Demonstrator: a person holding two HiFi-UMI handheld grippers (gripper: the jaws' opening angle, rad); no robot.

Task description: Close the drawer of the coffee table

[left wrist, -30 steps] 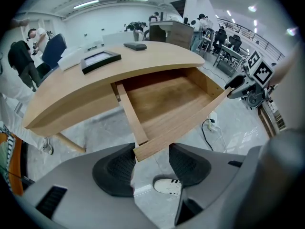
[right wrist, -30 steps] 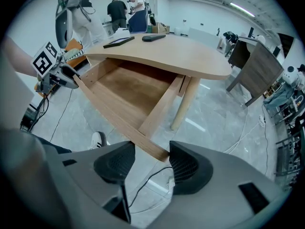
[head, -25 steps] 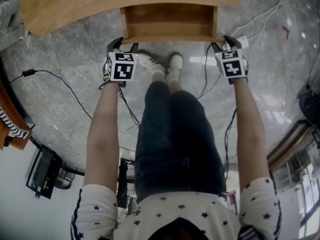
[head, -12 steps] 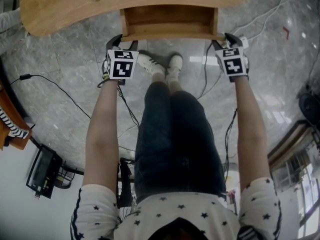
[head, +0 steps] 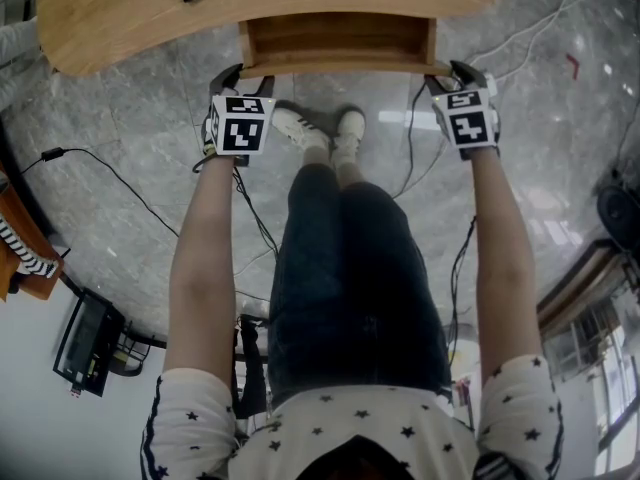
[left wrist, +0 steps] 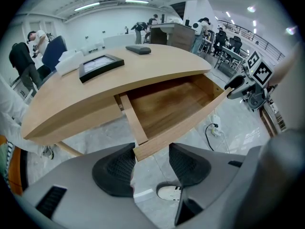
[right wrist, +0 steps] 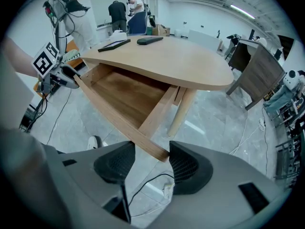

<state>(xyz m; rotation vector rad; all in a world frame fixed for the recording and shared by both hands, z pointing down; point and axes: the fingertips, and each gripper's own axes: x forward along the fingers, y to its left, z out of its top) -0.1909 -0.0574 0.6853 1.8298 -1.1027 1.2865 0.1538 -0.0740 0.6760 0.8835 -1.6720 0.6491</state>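
Drawer (head: 338,43) stands half out at twelve o'clock, front edge running nine-to-three; left claw (head: 245,77) and right claw (head: 449,77), both released, straddle its corners, equally near.

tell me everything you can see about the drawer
The drawer is a shallow, light-wood box with a darker bottom, a plain front board and no visible handle. It is empty and stands part-way out from under the table top, level. Its front corners sit between the wide-apart jaws of the left gripper and right gripper; whether the pads press on it is unclear.
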